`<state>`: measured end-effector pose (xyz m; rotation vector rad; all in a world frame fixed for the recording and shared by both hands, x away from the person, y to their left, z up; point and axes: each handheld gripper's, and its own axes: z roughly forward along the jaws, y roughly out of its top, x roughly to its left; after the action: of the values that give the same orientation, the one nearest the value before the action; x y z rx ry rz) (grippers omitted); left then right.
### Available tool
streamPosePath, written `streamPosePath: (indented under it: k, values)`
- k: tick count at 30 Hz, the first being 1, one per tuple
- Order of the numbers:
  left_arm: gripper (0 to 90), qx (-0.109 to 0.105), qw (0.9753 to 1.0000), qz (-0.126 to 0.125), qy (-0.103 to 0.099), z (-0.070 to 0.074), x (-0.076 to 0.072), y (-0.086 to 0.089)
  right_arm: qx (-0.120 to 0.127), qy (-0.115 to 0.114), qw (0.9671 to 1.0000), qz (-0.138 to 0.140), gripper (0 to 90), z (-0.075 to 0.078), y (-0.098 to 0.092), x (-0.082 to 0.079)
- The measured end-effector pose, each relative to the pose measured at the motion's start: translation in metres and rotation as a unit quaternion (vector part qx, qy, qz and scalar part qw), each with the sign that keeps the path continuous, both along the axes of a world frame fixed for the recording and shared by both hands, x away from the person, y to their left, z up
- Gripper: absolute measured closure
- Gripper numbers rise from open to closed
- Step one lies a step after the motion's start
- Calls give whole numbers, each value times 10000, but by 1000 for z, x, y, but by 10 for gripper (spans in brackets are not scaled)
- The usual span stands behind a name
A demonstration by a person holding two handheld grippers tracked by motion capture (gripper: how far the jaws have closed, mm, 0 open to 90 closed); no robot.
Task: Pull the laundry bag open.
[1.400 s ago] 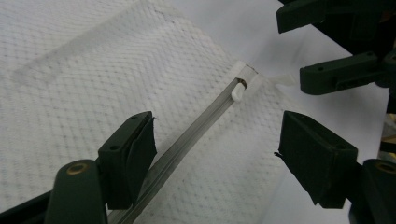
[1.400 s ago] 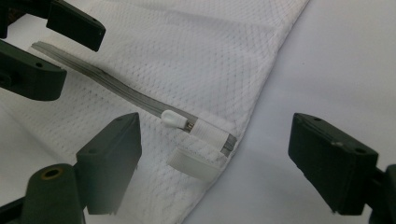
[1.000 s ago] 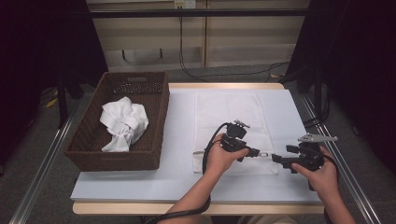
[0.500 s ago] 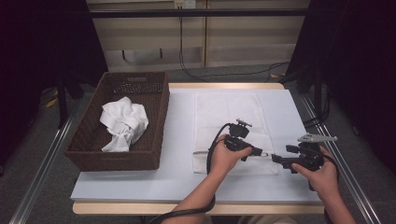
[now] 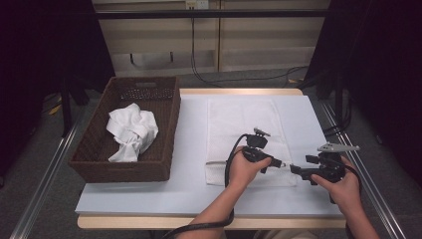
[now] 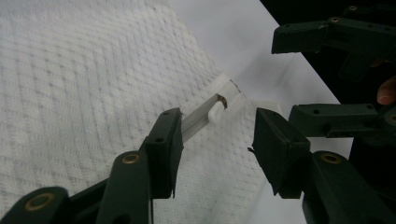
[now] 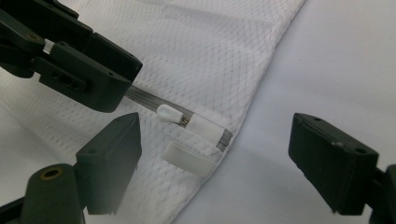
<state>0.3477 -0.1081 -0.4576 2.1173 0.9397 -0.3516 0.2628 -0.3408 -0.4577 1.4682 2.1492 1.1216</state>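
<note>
Two open black grippers flank waffle-textured white towel (image 5: 246, 124).

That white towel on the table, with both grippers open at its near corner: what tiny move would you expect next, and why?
Probably the right gripper eases forward and shuts on the towel at its corner. Its jaws stand wide open on either side of that corner without touching it, while the left gripper, also open, hovers close above the same hem.
</note>
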Motion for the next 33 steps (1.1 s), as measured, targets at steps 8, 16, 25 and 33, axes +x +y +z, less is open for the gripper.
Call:
streamPosePath:
  k: [8,16,25,33]
  values:
    - [585,-143,9995,189,204,-10,-1,-9,-16,30,10000,-10,168,-1,0,0]
    - [628,-291,9987,280,326,-17,4,-12,-5,34,10000,-59,168,-1,-3,0]
    - [690,-346,9981,261,434,-20,4,-20,-8,50,9999,-98,168,-1,-3,0]
    - [755,-414,9974,281,524,-20,2,-21,-39,47,9999,-91,173,-1,-4,0]
